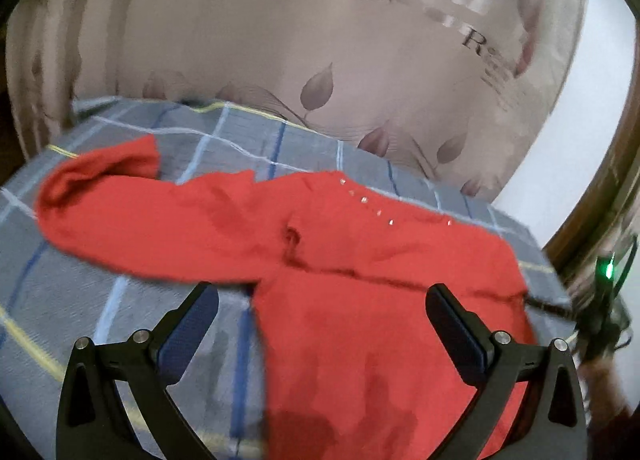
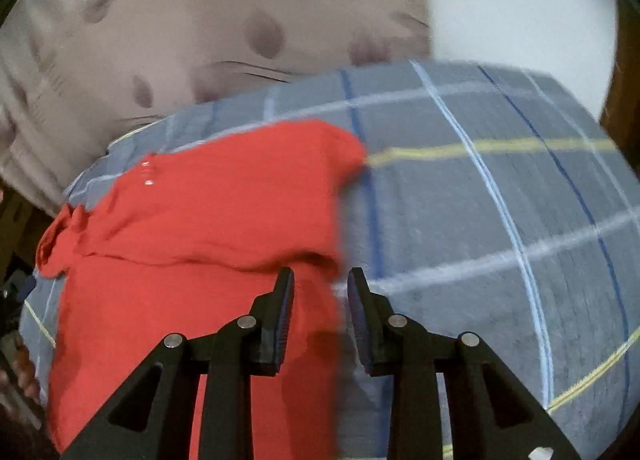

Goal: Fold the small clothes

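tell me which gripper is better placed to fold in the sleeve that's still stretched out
Left. The left gripper is wide open over the red sweater, facing the outstretched sleeve. The right gripper sits at the opposite, already folded edge.

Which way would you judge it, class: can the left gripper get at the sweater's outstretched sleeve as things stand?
Probably yes. The left gripper is open and holds nothing, and the sleeve of the red sweater lies flat on the plaid cover, ahead and left, nothing lying over it.
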The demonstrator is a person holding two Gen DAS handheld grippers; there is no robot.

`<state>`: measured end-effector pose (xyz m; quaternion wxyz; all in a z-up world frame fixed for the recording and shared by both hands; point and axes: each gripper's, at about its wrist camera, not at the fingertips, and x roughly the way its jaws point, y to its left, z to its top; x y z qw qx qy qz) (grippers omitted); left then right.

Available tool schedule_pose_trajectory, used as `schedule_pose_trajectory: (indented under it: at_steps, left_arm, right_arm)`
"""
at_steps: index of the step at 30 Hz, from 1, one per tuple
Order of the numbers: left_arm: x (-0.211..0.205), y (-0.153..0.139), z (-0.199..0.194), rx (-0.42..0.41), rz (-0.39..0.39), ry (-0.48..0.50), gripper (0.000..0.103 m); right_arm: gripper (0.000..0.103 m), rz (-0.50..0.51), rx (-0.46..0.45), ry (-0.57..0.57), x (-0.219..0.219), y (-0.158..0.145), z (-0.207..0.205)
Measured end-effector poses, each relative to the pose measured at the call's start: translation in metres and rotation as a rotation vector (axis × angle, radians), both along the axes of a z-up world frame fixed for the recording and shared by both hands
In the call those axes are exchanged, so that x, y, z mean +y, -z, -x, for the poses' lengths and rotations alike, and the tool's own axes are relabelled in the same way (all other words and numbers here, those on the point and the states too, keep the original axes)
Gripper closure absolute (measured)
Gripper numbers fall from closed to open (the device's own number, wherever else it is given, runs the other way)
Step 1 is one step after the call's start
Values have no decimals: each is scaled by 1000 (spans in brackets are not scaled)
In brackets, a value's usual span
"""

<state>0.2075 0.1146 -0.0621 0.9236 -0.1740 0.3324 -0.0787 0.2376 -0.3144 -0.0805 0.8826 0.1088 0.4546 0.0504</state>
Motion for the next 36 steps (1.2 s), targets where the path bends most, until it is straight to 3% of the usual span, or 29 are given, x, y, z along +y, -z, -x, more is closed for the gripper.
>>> schedule_pose_trajectory:
  at_steps: [5,7,10,13,15,16,17,18,22,26,30,33,36]
  left_arm:
    - [10,20,-48,75,83,13,1]
    - [8,23,-63,73,69,39,1]
    - [-7,30,-85,99,-17,78,5]
    - [-22,42,-102,135,-35,151,38]
    - [-25,51,-112,168,-39,165,75]
    - [-24,51,-114,155,-48,145,81]
    - [-21,49,-115,148,-23,146,94]
    - [-18,46,-114,137,-10,132,98]
    - [-2,26,-107,49,-53,62,98]
    - [18,28,-102,46,-71,-26,98]
    - [24,37,-98,47,52,52,98]
    - [13,29,-93,2,-40,57,98]
    - [15,32,-98,39,-25,41,98]
  right_arm:
    - [72,-31,-17,-22,-2,15,8]
    - [65,-40,-35,-29,2,16,8]
    - [58,-48,-46,-51,9,14,8]
    - [54,-48,-51,-64,10,14,10]
    - [51,-61,-54,-66,8,15,11]
    - [48,-68,-56,-66,8,15,11]
    - [47,-72,-58,-66,7,15,12]
    - [45,-72,-60,-65,7,15,13]
    - [42,-70,-68,-61,8,15,15]
    - [41,-103,-77,-41,2,14,17]
    - [38,-147,-80,-24,-5,13,17]
    - [36,-163,-82,-20,-7,13,17]
    - [36,-185,-79,-25,-9,12,16]
